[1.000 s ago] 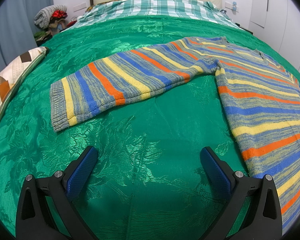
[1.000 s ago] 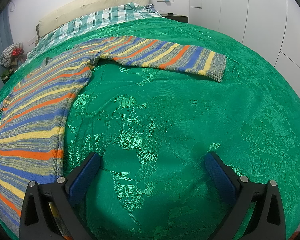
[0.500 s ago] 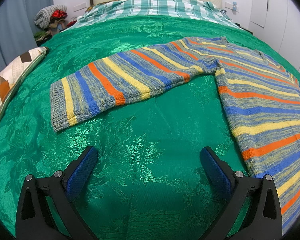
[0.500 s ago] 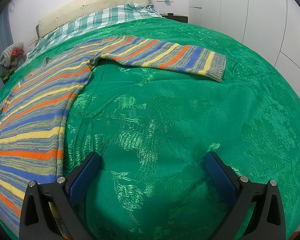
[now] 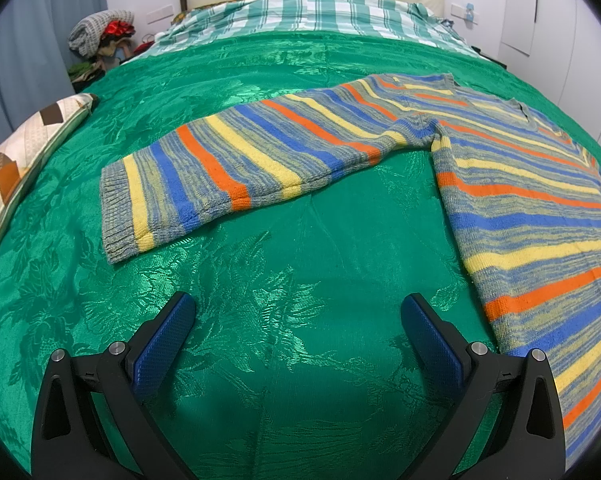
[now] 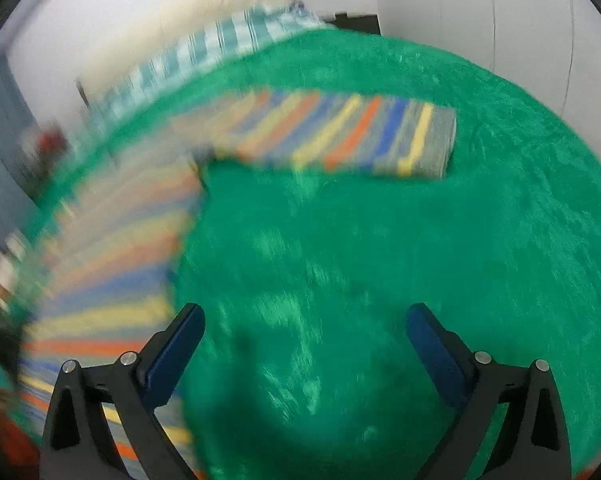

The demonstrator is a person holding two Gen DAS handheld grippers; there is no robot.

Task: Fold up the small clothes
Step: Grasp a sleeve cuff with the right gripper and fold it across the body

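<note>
Left wrist | sweater (image 5: 380, 148) ahead of wide, empty jaws | right wrist (blurred): same, sleeve beyond.

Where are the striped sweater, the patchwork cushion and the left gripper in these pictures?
striped sweater (image 5: 532, 184): left wrist view, on the body panel, on its stripes.
patchwork cushion (image 5: 16, 160): left wrist view, on its patterned top face.
left gripper (image 5: 296, 312): left wrist view, midway between its two open blue fingertips.

Bare green bedspread (image 5: 292, 280) lies open btwn sweater (image 5: 532, 200) body and sleeve; patchwork cushion (image 5: 16, 164) blocks far left edge; right view blurred.
</note>
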